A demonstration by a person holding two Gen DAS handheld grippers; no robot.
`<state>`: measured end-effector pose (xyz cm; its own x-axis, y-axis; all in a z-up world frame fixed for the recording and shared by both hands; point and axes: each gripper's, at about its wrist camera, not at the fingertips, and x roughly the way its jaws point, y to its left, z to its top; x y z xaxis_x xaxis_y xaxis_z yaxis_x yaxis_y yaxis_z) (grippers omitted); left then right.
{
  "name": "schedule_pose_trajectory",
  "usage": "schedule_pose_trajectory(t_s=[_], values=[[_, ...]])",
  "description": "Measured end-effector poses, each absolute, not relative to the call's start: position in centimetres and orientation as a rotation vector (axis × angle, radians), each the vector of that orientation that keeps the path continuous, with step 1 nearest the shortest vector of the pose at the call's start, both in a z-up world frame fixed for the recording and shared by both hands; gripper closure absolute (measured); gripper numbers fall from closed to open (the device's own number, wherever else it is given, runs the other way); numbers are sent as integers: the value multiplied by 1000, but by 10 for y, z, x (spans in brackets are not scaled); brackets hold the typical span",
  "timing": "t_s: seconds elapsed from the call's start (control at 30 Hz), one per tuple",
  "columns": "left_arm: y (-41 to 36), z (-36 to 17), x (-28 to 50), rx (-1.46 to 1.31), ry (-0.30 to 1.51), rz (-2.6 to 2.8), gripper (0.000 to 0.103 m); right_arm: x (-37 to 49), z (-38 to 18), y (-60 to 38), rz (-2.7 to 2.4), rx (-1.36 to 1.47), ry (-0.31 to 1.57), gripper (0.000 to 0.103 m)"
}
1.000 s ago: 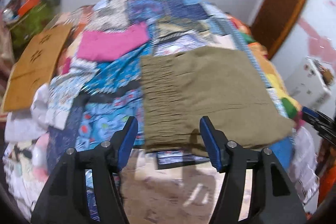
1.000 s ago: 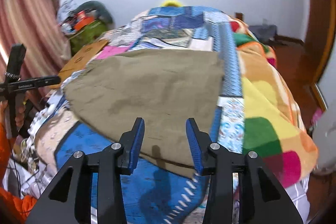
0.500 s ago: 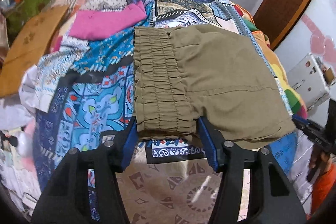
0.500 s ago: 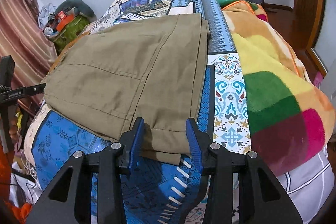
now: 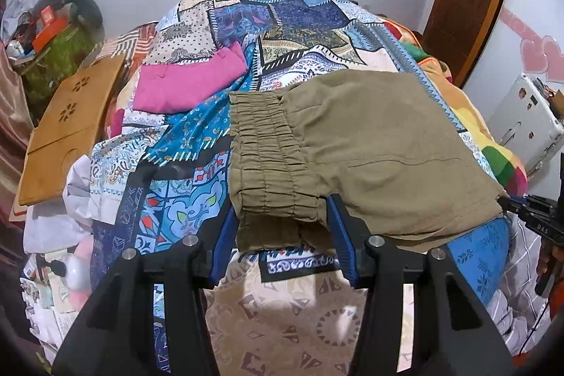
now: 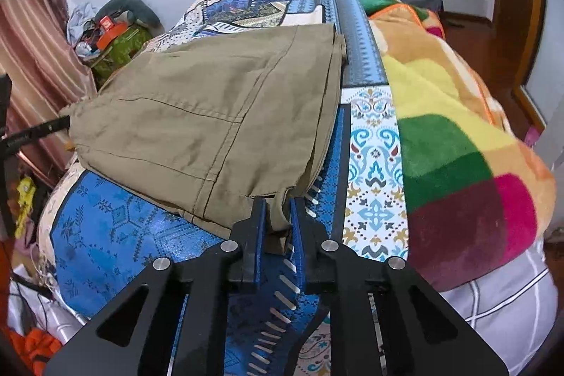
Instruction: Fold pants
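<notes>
Olive-green pants [image 5: 370, 143] lie folded on the patchwork bedspread [image 5: 183, 199], with the gathered elastic waistband [image 5: 268, 161] toward me in the left wrist view. My left gripper [image 5: 280, 228] is open, its blue jaws on either side of the waistband's near corner. In the right wrist view the pants [image 6: 211, 108] spread to the left, and my right gripper [image 6: 276, 210] is shut on their near hem corner. The tip of the left gripper [image 6: 33, 133] touches the pants' far left edge there.
A pink garment [image 5: 187, 83] lies on the bed behind the pants. A wooden board [image 5: 67, 125] leans at the bed's left side. A colourful fleece blanket [image 6: 458, 136] covers the bed's right side. A cluttered green bag [image 5: 53, 51] stands at the back left.
Both grippers have moved in to the pants' near edge. The right jaws have closed on the hem corner. The left jaws now straddle the waistband corner and are still open.
</notes>
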<state>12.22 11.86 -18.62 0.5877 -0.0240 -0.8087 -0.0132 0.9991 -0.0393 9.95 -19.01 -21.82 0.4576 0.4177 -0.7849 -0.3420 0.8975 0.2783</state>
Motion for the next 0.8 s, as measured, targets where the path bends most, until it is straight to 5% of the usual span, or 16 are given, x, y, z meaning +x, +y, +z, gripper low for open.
schedule_pose_trajectory(t_s=[0.3, 0.8], values=[[128, -234, 112, -146, 1016, -6, 52, 102, -229, -186, 484, 66, 1036, 91], [154, -161, 145, -68, 880, 75, 32, 148, -180, -213, 440, 82, 942, 67]])
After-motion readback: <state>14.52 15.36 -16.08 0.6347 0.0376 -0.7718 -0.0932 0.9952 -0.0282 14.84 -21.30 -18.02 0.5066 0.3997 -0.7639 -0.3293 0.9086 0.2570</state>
